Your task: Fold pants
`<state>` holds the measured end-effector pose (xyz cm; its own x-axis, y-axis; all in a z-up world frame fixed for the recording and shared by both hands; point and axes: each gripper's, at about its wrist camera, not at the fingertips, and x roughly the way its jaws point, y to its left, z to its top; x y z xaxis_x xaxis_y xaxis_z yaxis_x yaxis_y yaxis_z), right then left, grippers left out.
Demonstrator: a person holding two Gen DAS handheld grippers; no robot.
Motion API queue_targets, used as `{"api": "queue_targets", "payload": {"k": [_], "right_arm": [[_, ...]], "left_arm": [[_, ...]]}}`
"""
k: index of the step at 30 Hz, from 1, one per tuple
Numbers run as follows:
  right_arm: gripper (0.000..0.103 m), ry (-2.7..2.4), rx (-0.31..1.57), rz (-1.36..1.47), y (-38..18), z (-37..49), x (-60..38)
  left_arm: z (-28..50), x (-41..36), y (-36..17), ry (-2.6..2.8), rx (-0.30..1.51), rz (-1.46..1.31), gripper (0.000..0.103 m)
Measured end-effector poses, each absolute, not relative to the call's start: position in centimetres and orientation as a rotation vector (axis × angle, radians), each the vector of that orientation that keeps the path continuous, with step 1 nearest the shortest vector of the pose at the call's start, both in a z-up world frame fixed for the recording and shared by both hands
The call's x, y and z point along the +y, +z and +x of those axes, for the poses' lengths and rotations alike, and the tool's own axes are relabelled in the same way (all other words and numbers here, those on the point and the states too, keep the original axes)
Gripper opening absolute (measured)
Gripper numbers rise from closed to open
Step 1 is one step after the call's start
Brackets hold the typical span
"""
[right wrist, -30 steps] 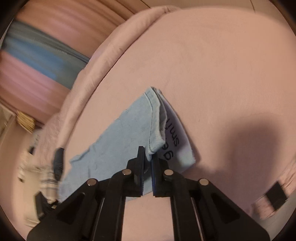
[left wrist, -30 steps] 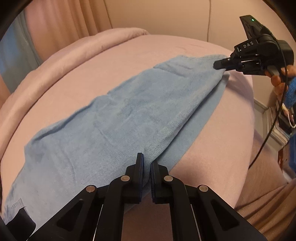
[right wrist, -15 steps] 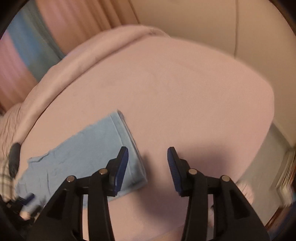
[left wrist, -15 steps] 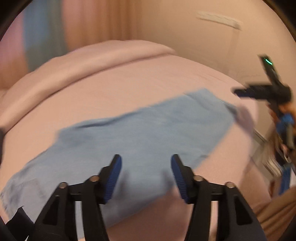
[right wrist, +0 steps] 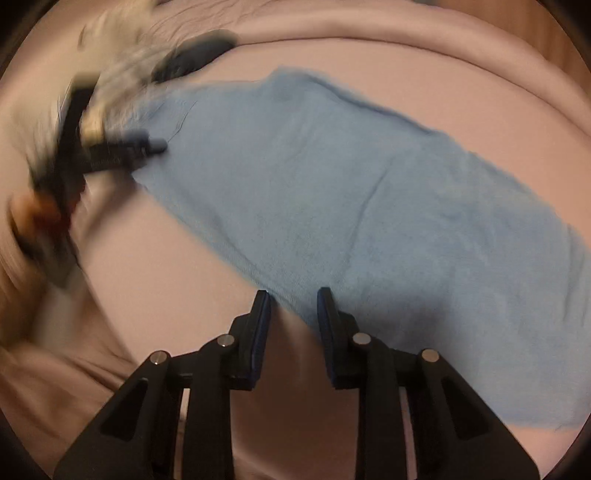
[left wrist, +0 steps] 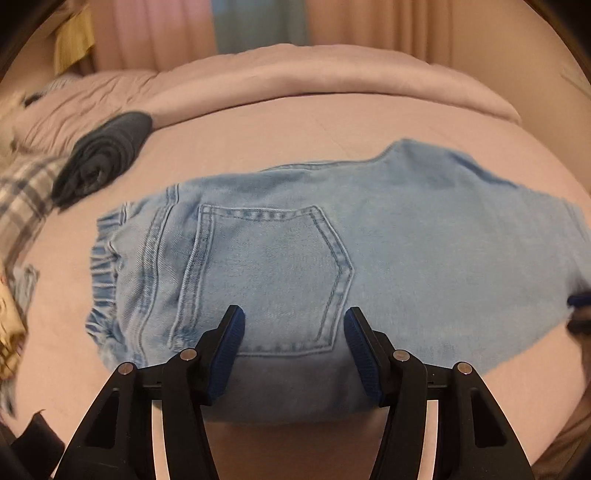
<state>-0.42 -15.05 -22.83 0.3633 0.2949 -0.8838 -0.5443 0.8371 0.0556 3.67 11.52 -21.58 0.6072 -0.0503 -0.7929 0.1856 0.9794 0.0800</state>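
A dark rolled garment [left wrist: 103,155] lies beside plaid cloth [left wrist: 26,195] on the pink bedspread [left wrist: 295,110]; curtains [left wrist: 369,22], perhaps, behind.

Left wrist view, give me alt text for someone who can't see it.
Light blue denim pants lie folded flat on a pink bed, back pocket facing up, elastic waistband toward the left. The left gripper hovers over their near edge, open, holding nothing. A dark rolled garment and plaid fabric sit at the far left.

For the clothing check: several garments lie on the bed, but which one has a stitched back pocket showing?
The light blue jeans, spread flat directly ahead of the left gripper. The dark rolled garment and the plaid fabric at the left edge show no pocket.
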Motion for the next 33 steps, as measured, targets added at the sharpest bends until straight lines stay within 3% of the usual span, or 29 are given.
{"api": "queue_targets", "payload": {"k": [4,10,17,20,22,23,24,27,30,32,33], "right_arm": [[0.029,0.597,1.188,-0.172,-20.5,2.0,-15.7],[0.039,0.667,1.077,0.198,-16.1,9.1,-16.9],[0.041,0.611,1.185,0.327,-19.2,20.9,-11.8],[0.041,0.595,1.354,0.349,-22.3,24.3,-9.2],[0.030,0.622,1.479,0.393,-23.5,24.6,-9.6],[0.016,0.592,1.493,0.358,-23.9,24.4,-9.3],[0.011,0.570,1.485,0.324,-24.0,24.6,-9.1],[0.008,0.540,1.462,0.428,-23.3,25.5,-11.2],[0.000,0.430,1.455,0.394,-25.0,26.4,-11.3],[0.000,0.450,1.432,0.407,-24.7,26.8,-10.8],[0.010,0.454,1.391,0.373,-23.4,26.1,-10.7]], "left_arm": [[3.4,13.1,-19.2,-0.154,0.862,0.096,0.059],[4.8,17.5,-17.3,-0.025,0.769,0.032,0.059],[6.6,20.9,-18.6,0.025,0.792,0.024,0.059],[6.4,20.7,-19.6,0.020,0.812,0.033,0.059],[6.9,20.8,-20.2,0.016,0.823,0.040,0.060],[6.8,20.9,-20.3,0.016,0.825,0.039,0.060],[7.1,21.1,-20.5,0.012,0.829,0.038,0.061],[7.4,21.0,-21.3,0.004,0.848,0.062,0.064],[7.4,21.9,-21.5,0.030,0.850,0.022,0.082],[7.1,22.7,-21.3,0.031,0.856,-0.033,0.085],[6.8,23.2,-21.0,0.043,0.862,-0.055,0.084]]}}
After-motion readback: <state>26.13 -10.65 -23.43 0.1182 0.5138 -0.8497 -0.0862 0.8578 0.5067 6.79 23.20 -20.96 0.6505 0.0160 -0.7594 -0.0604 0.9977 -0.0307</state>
